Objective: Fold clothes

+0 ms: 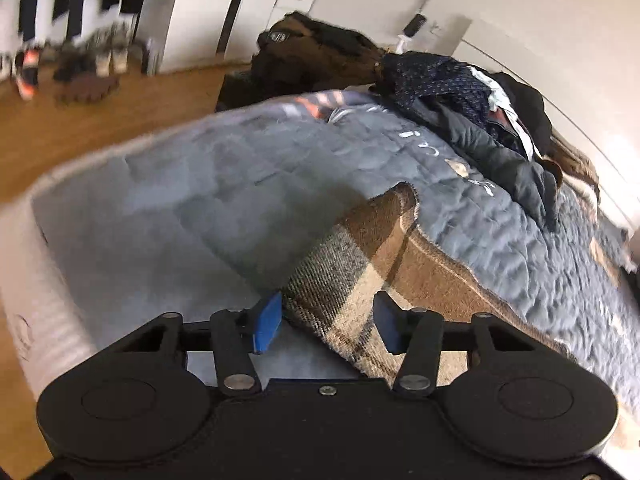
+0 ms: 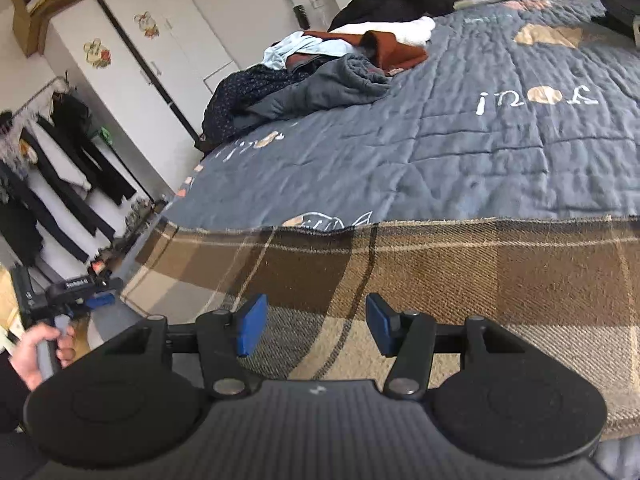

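A brown, tan and black plaid cloth (image 2: pixel 460 276) lies spread along the near edge of the bed. In the left wrist view its end (image 1: pixel 360 256) is raised, with a corner folded over. My left gripper (image 1: pixel 326 322) is open, its blue fingers on either side of the cloth's end, not closed on it. It also shows at far left in the right wrist view (image 2: pixel 100 300), held by a hand. My right gripper (image 2: pixel 316 326) is open just above the flat cloth, holding nothing.
A blue-grey quilt (image 2: pixel 460 152) covers the bed. A pile of mixed clothes (image 2: pixel 340 64) lies at its far side, also seen in the left wrist view (image 1: pixel 472 96). White wardrobes (image 2: pixel 132 60), hanging dark clothes (image 2: pixel 60 184) and shoes (image 1: pixel 72 64) on the wood floor stand beyond.
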The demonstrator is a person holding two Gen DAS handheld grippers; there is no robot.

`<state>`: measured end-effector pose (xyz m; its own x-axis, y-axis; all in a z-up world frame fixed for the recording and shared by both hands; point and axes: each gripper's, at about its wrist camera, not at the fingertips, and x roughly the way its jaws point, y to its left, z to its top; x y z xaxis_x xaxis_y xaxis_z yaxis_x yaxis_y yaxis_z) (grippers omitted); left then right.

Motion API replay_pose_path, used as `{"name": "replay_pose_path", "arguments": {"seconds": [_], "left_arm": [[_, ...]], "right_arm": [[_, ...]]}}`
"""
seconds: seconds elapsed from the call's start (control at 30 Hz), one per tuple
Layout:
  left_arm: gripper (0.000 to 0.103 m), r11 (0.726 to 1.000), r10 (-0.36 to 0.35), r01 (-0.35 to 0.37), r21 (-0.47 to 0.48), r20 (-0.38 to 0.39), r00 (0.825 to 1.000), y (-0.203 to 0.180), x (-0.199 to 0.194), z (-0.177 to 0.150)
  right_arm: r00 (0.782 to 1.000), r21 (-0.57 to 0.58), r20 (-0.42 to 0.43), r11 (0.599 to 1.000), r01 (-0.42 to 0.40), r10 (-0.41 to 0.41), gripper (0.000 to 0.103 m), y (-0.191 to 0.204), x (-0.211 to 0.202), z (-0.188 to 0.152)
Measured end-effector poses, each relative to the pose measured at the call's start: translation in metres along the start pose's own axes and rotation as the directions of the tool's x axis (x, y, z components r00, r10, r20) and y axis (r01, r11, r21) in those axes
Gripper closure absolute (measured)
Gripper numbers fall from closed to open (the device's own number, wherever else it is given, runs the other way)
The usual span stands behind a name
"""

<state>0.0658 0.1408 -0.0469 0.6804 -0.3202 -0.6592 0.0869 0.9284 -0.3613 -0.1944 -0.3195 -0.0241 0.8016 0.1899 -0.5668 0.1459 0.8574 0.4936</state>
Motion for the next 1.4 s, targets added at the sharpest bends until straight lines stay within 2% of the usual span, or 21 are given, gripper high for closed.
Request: {"name": "replay_pose_path", "arguments": {"seconds": [0.2,0.27,0.33,0.4,0.47,0.6,0.77,0.83,0.9,0.97,1.03,1.1,1.17,1.2,1.3,1.4], "left_arm": [[0.055,0.993,-0.032,0.028,-0.119,-0.036,0.999,0.019,0.019,-0.011],[0.069,0.989,-0.048,0.045,-0.144,-0.018,0.999,0.024,0.018,-0.013],[0.074,0.981,-0.070,0.066,-0.183,-0.014,0.997,0.028,0.017,-0.012],[0.084,0.982,-0.076,0.074,-0.174,-0.003,0.997,0.028,0.016,-0.009],[0.083,0.984,-0.077,0.077,-0.160,0.006,0.997,0.026,0.014,-0.005],[0.071,0.982,-0.059,0.057,-0.178,-0.009,0.998,0.024,0.025,-0.006],[0.071,0.978,-0.057,0.059,-0.199,0.016,0.998,0.025,0.033,-0.013],[0.084,0.983,-0.049,0.053,-0.177,0.025,0.998,0.024,0.028,-0.011],[0.091,0.985,-0.052,0.058,-0.161,0.039,0.998,0.023,0.021,-0.006],[0.093,0.987,-0.069,0.077,-0.139,0.062,0.996,0.022,0.010,0.001],[0.093,0.991,-0.081,0.088,-0.099,0.079,0.994,0.017,0.000,0.008],[0.093,0.990,-0.088,0.096,-0.103,0.080,0.993,0.014,-0.003,0.011],[0.091,0.990,-0.067,0.074,-0.121,0.060,0.996,0.015,0.003,0.008],[0.088,0.991,-0.044,0.048,-0.127,0.038,0.998,0.016,0.009,0.005],[0.071,0.987,0.003,0.003,-0.158,0.041,0.999,0.023,0.017,-0.009],[0.066,0.984,0.020,-0.010,-0.179,0.051,0.999,0.026,0.021,-0.017]], "right_arm": [[1.000,0.010,0.003,1.000,0.000,0.000,0.049,-0.004,0.004,0.001],[1.000,0.008,-0.002,1.000,0.003,-0.003,0.049,-0.003,0.005,0.000],[1.000,0.007,-0.003,1.000,0.001,-0.001,0.049,-0.003,0.005,0.000],[1.000,0.008,-0.003,1.000,-0.004,0.004,0.049,-0.003,0.005,0.000],[1.000,0.007,-0.002,1.000,-0.003,0.003,0.049,-0.003,0.004,0.000],[1.000,0.011,-0.004,1.000,-0.005,0.005,0.049,-0.003,0.004,-0.001],[1.000,0.005,-0.008,1.000,0.005,-0.005,0.049,-0.005,0.004,-0.002],[1.000,0.008,-0.011,1.000,0.007,-0.007,0.049,-0.006,0.005,-0.002],[1.000,0.013,-0.011,1.000,0.010,-0.010,0.049,-0.006,0.005,-0.002],[1.000,0.015,-0.012,1.000,0.009,-0.008,0.049,-0.007,0.005,-0.002],[1.000,0.015,-0.014,1.000,0.009,-0.009,0.049,-0.008,0.004,-0.002],[1.000,0.022,-0.013,1.000,0.010,-0.009,0.049,-0.008,0.003,-0.002],[1.000,0.024,-0.010,1.000,0.006,-0.006,0.049,-0.007,0.001,-0.002],[1.000,0.025,-0.009,1.000,0.004,-0.003,0.049,-0.007,0.000,-0.002],[1.000,0.013,-0.001,1.000,0.003,-0.003,0.049,-0.006,-0.003,-0.003],[1.000,0.016,0.003,1.000,0.006,-0.006,0.049,-0.009,-0.005,-0.002]]}}
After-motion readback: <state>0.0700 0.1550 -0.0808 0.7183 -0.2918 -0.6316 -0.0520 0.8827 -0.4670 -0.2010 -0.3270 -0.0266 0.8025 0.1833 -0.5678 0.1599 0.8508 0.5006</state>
